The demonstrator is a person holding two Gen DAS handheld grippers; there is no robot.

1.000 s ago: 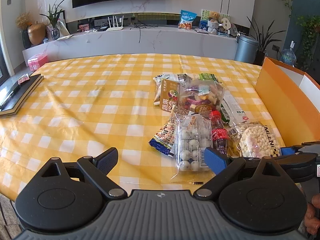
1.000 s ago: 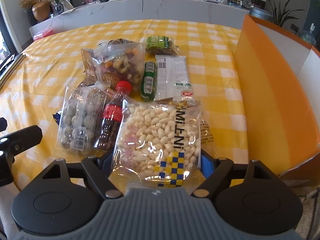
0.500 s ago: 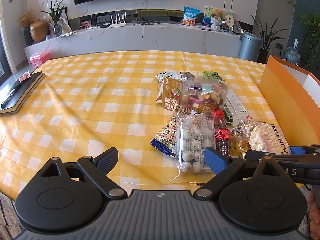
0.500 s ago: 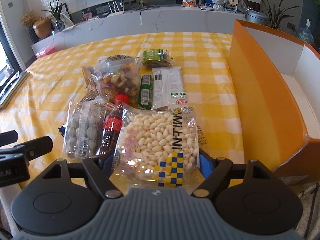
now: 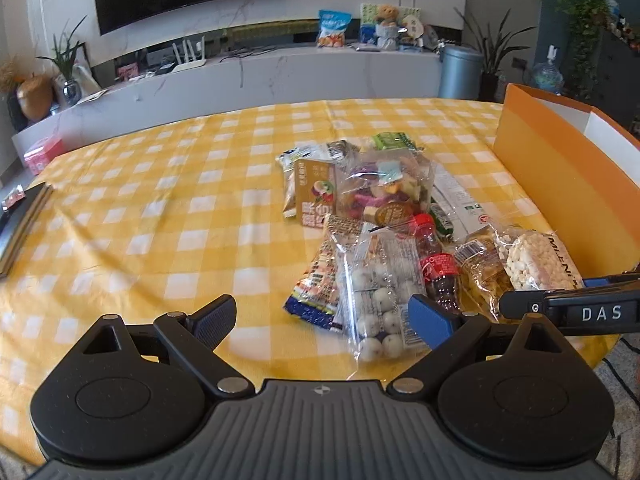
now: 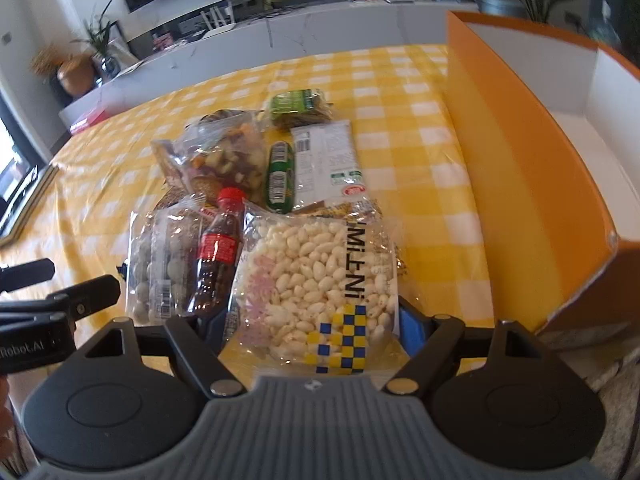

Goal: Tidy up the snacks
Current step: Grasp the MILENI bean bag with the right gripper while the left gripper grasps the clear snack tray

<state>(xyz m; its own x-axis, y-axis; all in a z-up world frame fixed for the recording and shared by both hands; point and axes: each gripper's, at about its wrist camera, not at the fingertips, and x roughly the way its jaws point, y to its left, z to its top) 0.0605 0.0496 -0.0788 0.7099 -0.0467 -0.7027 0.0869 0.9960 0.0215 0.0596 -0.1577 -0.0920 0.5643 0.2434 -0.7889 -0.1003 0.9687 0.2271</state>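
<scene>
A clear bag of white puffed snacks (image 6: 316, 276) sits between the blue pads of my right gripper (image 6: 312, 320), which is shut on its near end. In the left wrist view that bag (image 5: 536, 260) is tipped up at the right of the snack pile, above the right gripper's fingers (image 5: 568, 312). To its left lie a small cola bottle (image 6: 220, 240) and a bag of white ball candies (image 6: 160, 268). My left gripper (image 5: 320, 316) is open above the table's near edge, holding nothing, its right pad over the ball candy bag (image 5: 376, 300).
An open orange box (image 6: 520, 160) with a white inside stands on the right of the yellow checked table (image 5: 160, 208). Farther back lie a mixed fruit bag (image 6: 224, 156), a green stick pack (image 6: 280, 176), a white packet (image 6: 326, 160) and a green packet (image 6: 296, 106). A notebook (image 5: 24, 232) lies at the left.
The puffed snack bag has shifted slightly right in the right gripper's grip, tipping up beside the pile. Both views have rolled a little. The left gripper stays open in place.
</scene>
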